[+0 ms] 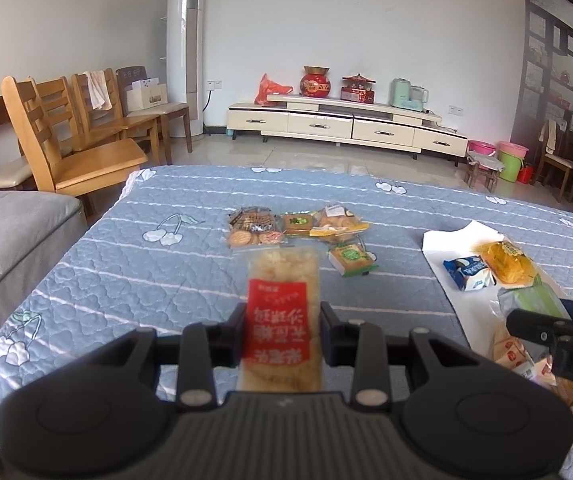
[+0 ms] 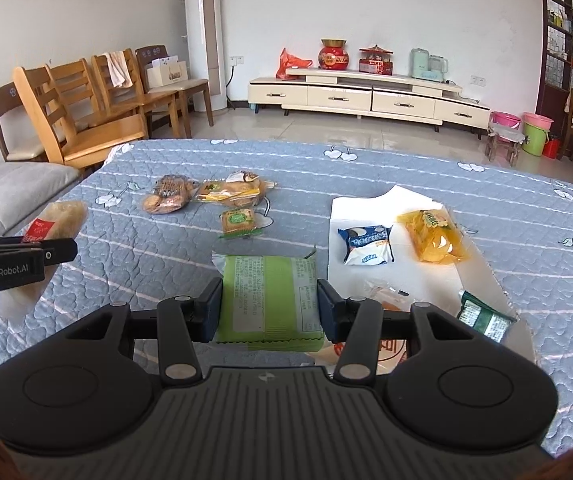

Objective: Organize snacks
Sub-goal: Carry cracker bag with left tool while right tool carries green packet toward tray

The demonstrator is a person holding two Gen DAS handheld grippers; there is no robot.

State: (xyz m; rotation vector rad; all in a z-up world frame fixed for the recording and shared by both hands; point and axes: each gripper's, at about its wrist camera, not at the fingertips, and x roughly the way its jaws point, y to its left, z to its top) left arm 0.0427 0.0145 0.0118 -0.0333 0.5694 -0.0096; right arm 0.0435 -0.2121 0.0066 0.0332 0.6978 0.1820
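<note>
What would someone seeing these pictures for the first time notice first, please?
Each gripper is clamped on a snack above the blue quilted tablecloth: the left gripper holds a red-labelled rice-cracker pack, the right gripper a green wrapped packet. Beyond them, a cluster of biscuit packs lies mid-table, and a blue-and-white packet and a yellow packet rest on a white sheet to the right.

"GenRobot.AI", white lettering on the black side of the left gripper, seen from the right wrist. "DA", white letters cut off at the frame edge, on the right gripper, seen from the left wrist. Red label of the rice snack: white Chinese characters, upside down and blurred. Print on the green packet: too small to read.
</note>
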